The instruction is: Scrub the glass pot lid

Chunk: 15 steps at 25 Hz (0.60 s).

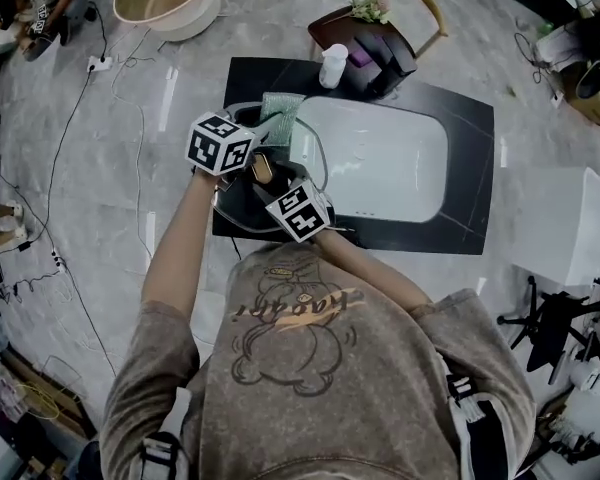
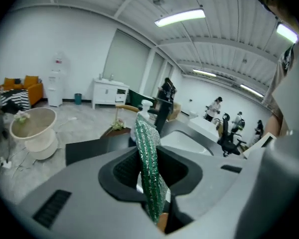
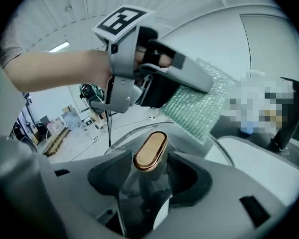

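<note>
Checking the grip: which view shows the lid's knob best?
Right gripper view: the bronze knob sits central, clamped between the right gripper's jaws. Head view shows only a sliver; left gripper view, a brown speck below the green cloth.

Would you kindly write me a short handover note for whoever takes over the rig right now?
Left gripper: jaws shut on the green cloth.
Right gripper: jaws shut on the lid at its knob, over the near left edge of the counter, left of the sink.
The cloth is close above the lid; whether they touch is not clear.
Done: both things are in hand. No suds or scrub marks show.
Left: rub the cloth over the glass, then probably rinse it at the sink.
</note>
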### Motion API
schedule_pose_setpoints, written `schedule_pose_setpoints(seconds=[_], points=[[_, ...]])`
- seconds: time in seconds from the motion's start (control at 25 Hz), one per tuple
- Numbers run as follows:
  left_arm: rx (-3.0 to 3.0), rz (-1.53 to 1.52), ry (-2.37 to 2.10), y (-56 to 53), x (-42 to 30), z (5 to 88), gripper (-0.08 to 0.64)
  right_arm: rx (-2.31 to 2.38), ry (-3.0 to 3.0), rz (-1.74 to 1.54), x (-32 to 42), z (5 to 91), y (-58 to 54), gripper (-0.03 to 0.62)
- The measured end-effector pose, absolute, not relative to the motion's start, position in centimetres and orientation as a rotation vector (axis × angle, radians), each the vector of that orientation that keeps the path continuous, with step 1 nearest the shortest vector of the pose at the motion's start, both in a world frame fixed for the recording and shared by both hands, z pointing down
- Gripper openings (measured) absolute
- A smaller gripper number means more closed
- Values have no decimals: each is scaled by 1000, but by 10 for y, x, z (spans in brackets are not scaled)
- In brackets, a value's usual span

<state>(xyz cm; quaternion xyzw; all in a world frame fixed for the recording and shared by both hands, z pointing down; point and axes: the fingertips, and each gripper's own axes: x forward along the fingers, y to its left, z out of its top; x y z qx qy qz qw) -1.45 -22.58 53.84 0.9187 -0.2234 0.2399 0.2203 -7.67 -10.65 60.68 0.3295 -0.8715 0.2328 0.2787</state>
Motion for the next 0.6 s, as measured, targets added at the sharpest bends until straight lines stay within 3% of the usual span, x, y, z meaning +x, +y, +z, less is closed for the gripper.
schedule_pose_setpoints(seconds=[0.24,0.6], points=[[2433,380,-1006,-212,-89,503,92,915,-2442,597,-56,573,-101,238],[2405,253,-1222,-140,-150,458,92,1011,-2587,646,-13,512,-86,238]])
